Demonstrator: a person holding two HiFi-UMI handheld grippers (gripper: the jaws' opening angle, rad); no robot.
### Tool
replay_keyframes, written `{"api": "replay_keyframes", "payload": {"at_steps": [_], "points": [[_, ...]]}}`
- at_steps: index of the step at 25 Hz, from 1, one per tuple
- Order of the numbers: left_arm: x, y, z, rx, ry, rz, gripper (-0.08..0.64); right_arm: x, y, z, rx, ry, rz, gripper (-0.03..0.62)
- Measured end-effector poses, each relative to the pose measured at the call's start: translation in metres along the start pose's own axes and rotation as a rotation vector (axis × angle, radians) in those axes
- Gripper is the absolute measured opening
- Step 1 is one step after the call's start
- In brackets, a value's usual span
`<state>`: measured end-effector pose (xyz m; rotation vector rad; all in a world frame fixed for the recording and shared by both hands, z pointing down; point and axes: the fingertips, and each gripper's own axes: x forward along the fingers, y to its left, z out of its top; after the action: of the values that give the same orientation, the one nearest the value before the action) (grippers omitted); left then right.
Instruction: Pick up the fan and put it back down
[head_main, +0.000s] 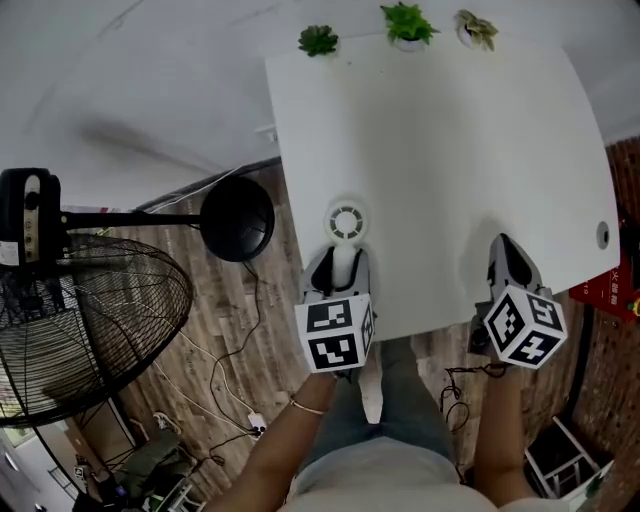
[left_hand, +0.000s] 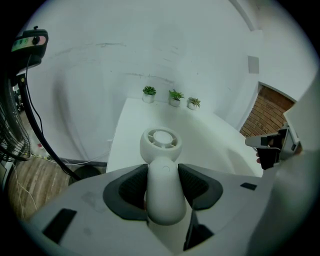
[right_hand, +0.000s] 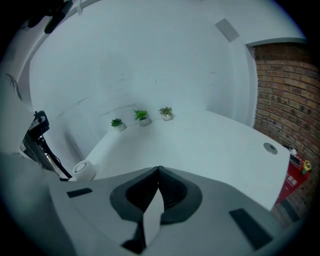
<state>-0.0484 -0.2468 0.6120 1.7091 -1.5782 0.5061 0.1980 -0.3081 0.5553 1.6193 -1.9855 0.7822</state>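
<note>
A small white hand fan lies over the near-left part of the white table (head_main: 450, 150), its round head (head_main: 345, 222) pointing away from me. My left gripper (head_main: 339, 264) is shut on the fan's handle (left_hand: 164, 190), with the head (left_hand: 161, 142) sticking out beyond the jaws. Whether the fan touches the tabletop I cannot tell. The right gripper view shows the fan's head (right_hand: 83, 170) at far left. My right gripper (head_main: 507, 258) hovers at the table's front edge to the right, shut with nothing in it (right_hand: 159, 172).
Three small potted plants (head_main: 407, 24) stand along the table's far edge. A round cable grommet (head_main: 602, 234) sits at the table's right side. A big black pedestal fan (head_main: 70, 330) with its round base (head_main: 237, 217) stands on the wooden floor at left, among cables.
</note>
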Motion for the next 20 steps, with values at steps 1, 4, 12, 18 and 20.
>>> {"api": "replay_keyframes", "payload": {"at_steps": [1, 4, 12, 18, 20], "points": [[0.001, 0.000, -0.001, -0.003, 0.005, -0.003, 0.189, 0.001, 0.001, 0.000, -0.002, 0.002, 0.002, 0.001], [0.002, 0.001, -0.004, -0.011, 0.016, -0.009, 0.189, 0.006, 0.004, 0.000, -0.006, 0.007, 0.007, 0.001], [0.005, 0.002, -0.006, 0.004, 0.040, -0.013, 0.190, 0.013, 0.009, -0.001, -0.009, 0.018, 0.014, 0.001], [0.005, 0.001, -0.008, -0.001, 0.063, -0.033, 0.192, 0.014, 0.013, 0.000, -0.010, 0.016, 0.019, 0.001], [0.005, -0.002, -0.007, -0.007, 0.062, -0.047, 0.209, 0.013, 0.013, 0.001, -0.012, 0.015, 0.020, 0.001]]}}
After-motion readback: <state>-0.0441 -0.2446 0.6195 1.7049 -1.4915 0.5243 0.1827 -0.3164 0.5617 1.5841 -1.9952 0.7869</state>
